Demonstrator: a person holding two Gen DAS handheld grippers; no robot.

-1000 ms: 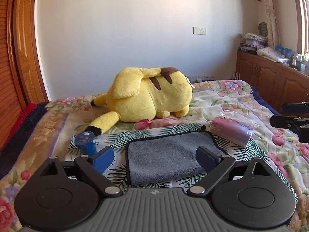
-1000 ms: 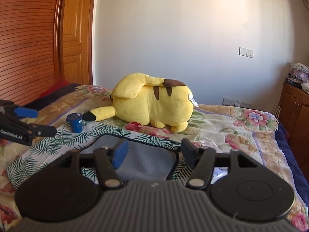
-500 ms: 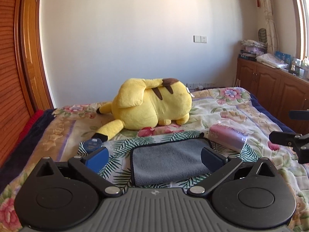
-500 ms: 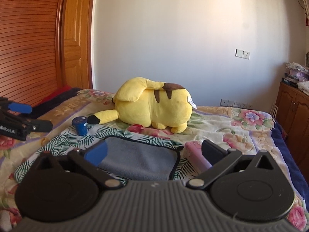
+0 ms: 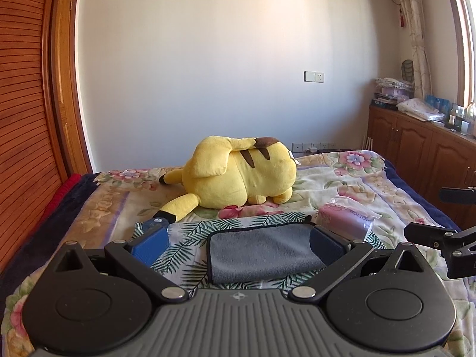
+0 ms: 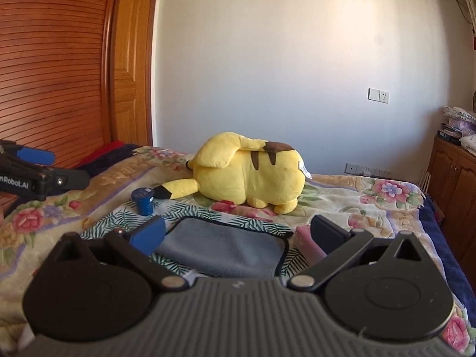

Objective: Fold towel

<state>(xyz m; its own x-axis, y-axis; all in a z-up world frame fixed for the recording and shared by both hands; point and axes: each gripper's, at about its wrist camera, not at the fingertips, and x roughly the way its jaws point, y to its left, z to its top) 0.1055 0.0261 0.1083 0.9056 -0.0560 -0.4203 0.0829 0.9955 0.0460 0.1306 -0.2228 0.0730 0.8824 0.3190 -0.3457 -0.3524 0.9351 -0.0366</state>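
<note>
Left wrist view: your grey towel [image 5: 261,251] is lying flat on the bed [image 5: 342,178], on the palm-leaf patch of the bedspread, framed between the fingers of your left hand-held gripper [image 5: 238,242], which is spread wide and holding nothing. Same deal for the right hand-held gripper [image 6: 236,233]: splayed apart, empty, above the towel [image 6: 226,248]. Just right of the towel sits a pink packet [image 5: 345,220] with print that reads something like "LOTION", seen upside down. A small blue cup [image 6: 143,200] stands off the towel's far left corner, near the tail of the yellow plush [image 6: 250,172]. The left gripper's side reads "nRobot.AI" in the right wrist view.
</note>
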